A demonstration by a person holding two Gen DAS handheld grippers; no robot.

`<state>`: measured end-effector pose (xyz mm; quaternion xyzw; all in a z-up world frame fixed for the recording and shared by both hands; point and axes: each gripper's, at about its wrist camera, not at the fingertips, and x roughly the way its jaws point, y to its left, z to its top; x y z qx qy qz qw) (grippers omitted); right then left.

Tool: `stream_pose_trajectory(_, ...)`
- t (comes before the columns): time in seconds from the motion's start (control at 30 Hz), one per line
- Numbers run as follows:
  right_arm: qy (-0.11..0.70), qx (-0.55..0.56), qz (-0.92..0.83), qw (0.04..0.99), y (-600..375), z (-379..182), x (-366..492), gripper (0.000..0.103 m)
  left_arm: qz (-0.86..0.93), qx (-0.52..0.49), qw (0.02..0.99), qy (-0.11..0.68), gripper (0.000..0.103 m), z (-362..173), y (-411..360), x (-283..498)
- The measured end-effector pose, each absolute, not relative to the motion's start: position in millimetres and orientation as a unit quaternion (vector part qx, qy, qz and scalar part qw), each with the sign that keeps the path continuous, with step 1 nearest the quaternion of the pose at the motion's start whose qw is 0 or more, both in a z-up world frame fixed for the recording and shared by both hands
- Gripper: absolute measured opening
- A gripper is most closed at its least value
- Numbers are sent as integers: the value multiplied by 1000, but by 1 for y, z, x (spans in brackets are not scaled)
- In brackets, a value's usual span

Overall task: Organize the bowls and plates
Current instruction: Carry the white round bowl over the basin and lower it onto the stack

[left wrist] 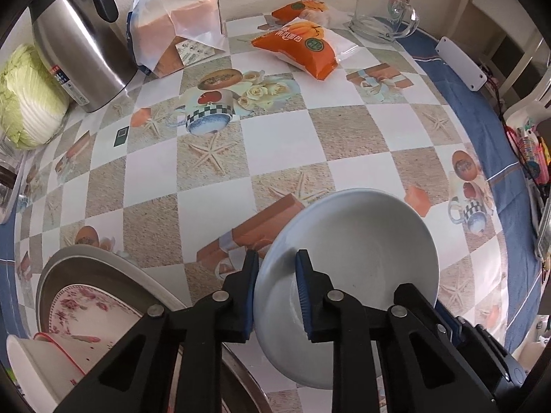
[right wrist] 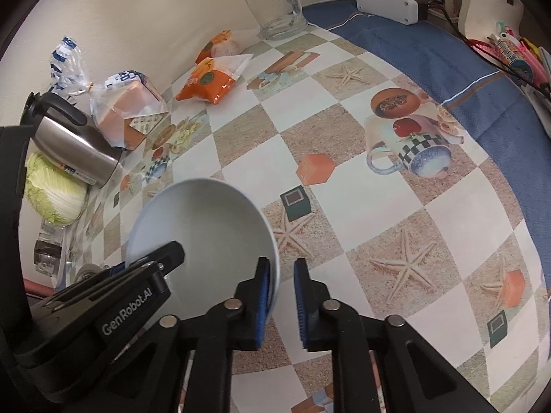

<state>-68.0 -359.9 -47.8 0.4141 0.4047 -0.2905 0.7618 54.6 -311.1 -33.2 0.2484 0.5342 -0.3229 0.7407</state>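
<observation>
A plain white bowl (left wrist: 361, 241) sits tilted over the checked tablecloth, low in both views. My left gripper (left wrist: 277, 254) is shut on its near-left rim, one pad outside and one inside. My right gripper (right wrist: 280, 261) is shut on the opposite rim of the same bowl (right wrist: 206, 216), its left pad over the inside and its right pad outside. The left gripper's black finger (right wrist: 172, 253) reaches over the bowl's far rim in the right wrist view. At lower left stands a stack: a metal dish (left wrist: 86, 268), a floral plate (left wrist: 86, 309) and a red-rimmed white bowl (left wrist: 44, 361).
A steel kettle (left wrist: 75, 41), a cabbage (left wrist: 27, 99), bagged bread (left wrist: 179, 24) and orange snack packs (left wrist: 303, 48) line the back by the wall. A glass mug (right wrist: 275, 7) and a white box (right wrist: 387, 5) stand at the far right. The blue cloth edge (left wrist: 489, 144) runs along the right.
</observation>
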Motion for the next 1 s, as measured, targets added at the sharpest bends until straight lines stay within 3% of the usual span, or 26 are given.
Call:
stream_pose_trajectory(0.33,404,416,-291,761,-360,-37,-76,8,-343,215,751,522,15,-14,-302,47)
stream_pose_trajectory(1.0,334,353,-235,842,-304,69,-78,8,-356,84,826,429,15,91,-192,38)
